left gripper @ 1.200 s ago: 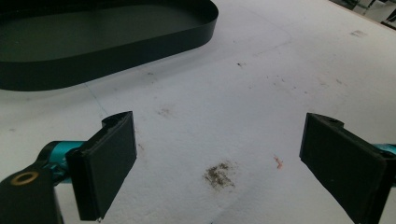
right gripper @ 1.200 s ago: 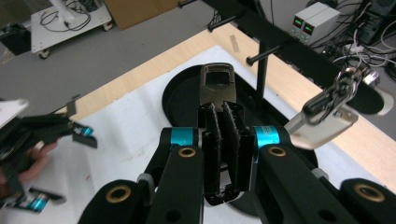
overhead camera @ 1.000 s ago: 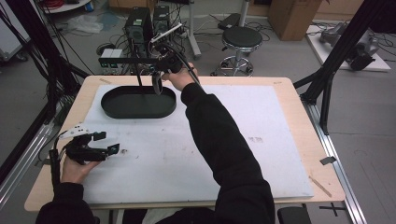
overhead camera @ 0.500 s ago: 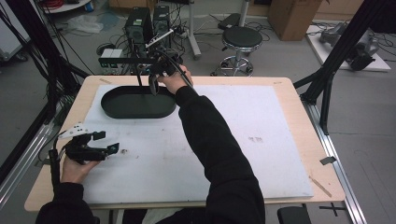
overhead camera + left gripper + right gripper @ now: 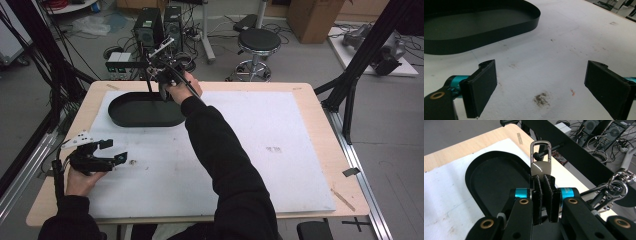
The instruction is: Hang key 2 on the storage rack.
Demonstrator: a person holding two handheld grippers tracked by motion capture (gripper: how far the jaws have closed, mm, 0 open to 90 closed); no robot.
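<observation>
Right claw (image 5: pixel 543 195) clamped tight on a small grey tag with a metal clip loop (image 5: pixel 540 157); the loop sticks out past the pads. Since a second ago the hand has carried it left and lower, now over the far rim of the black oval tray (image 5: pixel 125 117), far left on the surface (image 5: pixel 280 135). Judgement: release into the tray comes next. Left claw (image 5: pixel 540 82) wide open, empty, resting near left.
</observation>
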